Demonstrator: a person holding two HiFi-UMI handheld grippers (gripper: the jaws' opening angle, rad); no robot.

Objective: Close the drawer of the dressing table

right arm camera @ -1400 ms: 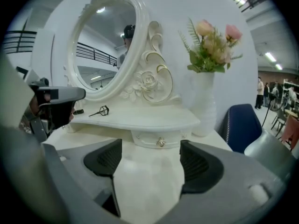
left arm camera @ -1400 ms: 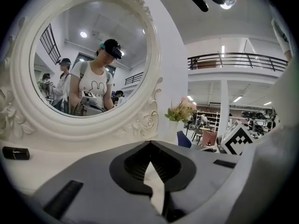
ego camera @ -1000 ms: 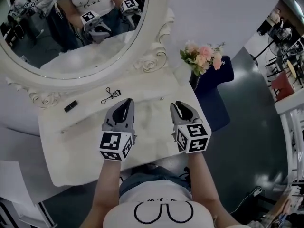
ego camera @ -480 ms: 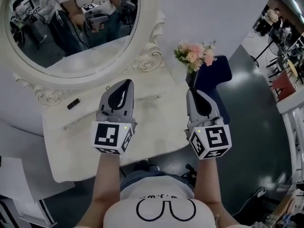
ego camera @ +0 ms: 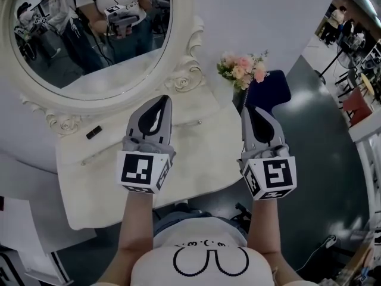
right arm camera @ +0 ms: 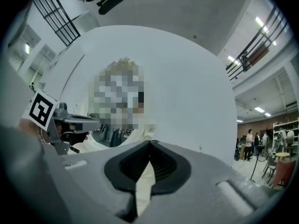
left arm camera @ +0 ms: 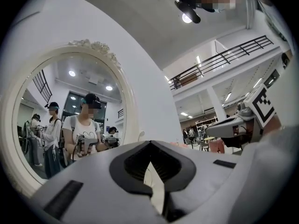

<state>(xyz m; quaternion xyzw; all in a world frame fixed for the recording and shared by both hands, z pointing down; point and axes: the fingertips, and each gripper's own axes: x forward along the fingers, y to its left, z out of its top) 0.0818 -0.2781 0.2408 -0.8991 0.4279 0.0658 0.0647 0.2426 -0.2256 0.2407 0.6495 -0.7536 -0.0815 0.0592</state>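
The white dressing table (ego camera: 196, 154) stands below me with its oval mirror (ego camera: 89, 34) behind it. No drawer sticks out past its front edge in the head view. My left gripper (ego camera: 162, 100) is held up over the table's middle, shut and empty. My right gripper (ego camera: 249, 109) hovers over the table's right end, also shut with nothing in it. In the left gripper view the left gripper (left arm camera: 150, 143) has its tips together and faces the mirror (left arm camera: 70, 120). In the right gripper view the right gripper (right arm camera: 150, 143) has its tips together before the white wall.
A small black item (ego camera: 93, 133) lies on the tabletop at the left. Pink flowers (ego camera: 241, 70) stand at the table's right back corner, with a dark blue seat (ego camera: 271, 88) beyond. White papers (ego camera: 24, 225) lie at the lower left. Other people stand far off.
Both grippers have risen above the table and look larger in the head view. The eyelash curler on the tabletop is now hidden behind the left gripper.
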